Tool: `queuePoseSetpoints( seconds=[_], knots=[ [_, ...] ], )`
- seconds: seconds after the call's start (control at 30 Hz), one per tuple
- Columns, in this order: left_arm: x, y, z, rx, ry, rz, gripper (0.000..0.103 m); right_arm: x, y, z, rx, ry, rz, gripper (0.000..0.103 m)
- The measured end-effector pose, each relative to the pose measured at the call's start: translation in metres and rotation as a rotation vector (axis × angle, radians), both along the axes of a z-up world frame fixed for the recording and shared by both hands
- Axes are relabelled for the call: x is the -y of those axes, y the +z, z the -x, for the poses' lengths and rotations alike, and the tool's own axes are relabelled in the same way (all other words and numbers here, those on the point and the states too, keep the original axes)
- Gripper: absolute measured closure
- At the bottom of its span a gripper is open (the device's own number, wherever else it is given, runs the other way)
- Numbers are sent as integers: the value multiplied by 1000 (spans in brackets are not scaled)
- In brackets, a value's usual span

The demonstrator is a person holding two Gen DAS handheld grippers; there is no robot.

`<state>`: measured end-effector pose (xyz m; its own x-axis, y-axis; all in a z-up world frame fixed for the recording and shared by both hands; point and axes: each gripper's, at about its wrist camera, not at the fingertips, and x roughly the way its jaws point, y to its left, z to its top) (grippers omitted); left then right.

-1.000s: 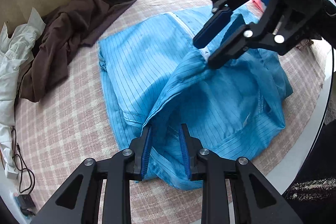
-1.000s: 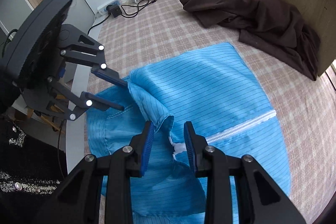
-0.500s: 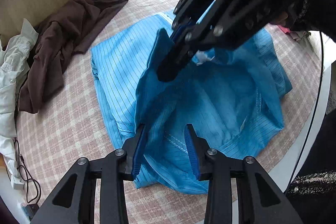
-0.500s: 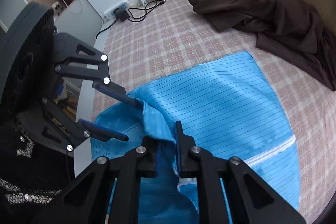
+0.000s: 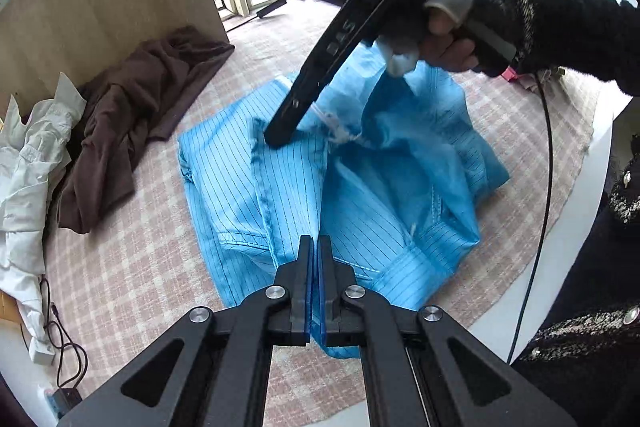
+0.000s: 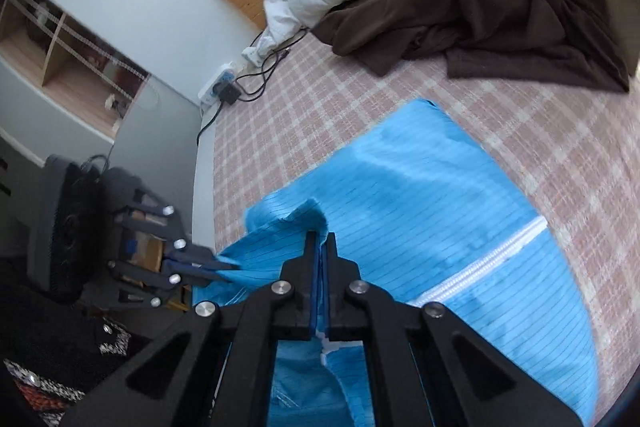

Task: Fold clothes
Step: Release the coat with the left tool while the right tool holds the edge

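Note:
A blue pinstriped garment [image 5: 280,195] with a white zipper [image 6: 492,263] lies on the pink checked bed cover [image 5: 120,267]. My left gripper [image 5: 315,247] is shut on a raised fold at the garment's near hem. My right gripper [image 6: 321,241] is shut on another part of the same fold, lifting it off the bed. In the left wrist view the right gripper [image 5: 280,137] reaches down from above, held by a hand [image 5: 448,47] in a black sleeve. In the right wrist view the left gripper [image 6: 224,267] pinches blue cloth at the lower left.
A brown garment [image 5: 132,131] and a white garment [image 5: 24,163] lie heaped against the wooden headboard [image 5: 100,11]. A power strip [image 6: 222,87] with cables sits at the bed's corner. The bed's white edge [image 5: 592,207] runs along the right, with windows beyond.
Both grippers have closed on the blue garment; a second ago both stood open around its fold. The right gripper has lifted the cloth up and toward the brown garment.

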<state>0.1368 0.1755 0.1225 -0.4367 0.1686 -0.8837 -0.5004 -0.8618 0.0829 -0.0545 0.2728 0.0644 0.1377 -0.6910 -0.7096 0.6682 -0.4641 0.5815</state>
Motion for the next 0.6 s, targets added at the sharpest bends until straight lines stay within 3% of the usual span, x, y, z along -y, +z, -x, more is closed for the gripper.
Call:
queuePoseSetpoints(
  seconds=[0.13, 0.2, 0.27, 0.4, 0.5, 0.6],
  knots=[
    [-4, -1, -10, 12, -12, -14, 102, 1, 8, -8, -90, -32, -75, 99],
    [3, 1, -13, 20, -4, -60, 95, 1, 12, -12, -134, -48, -113, 97],
    [17, -1, -17, 23, 47, -75, 85, 2, 16, -15, -179, -63, -150, 95],
    [43, -21, -23, 80, 148, -48, 87, 2, 24, -23, -269, -95, -225, 92],
    [50, -33, -17, 137, 171, -94, 84, 2, 34, -41, -232, -32, -115, 91],
    [49, -40, -12, 132, 167, -101, 76, 19, 29, -64, -223, 44, -112, 91]
  ],
)
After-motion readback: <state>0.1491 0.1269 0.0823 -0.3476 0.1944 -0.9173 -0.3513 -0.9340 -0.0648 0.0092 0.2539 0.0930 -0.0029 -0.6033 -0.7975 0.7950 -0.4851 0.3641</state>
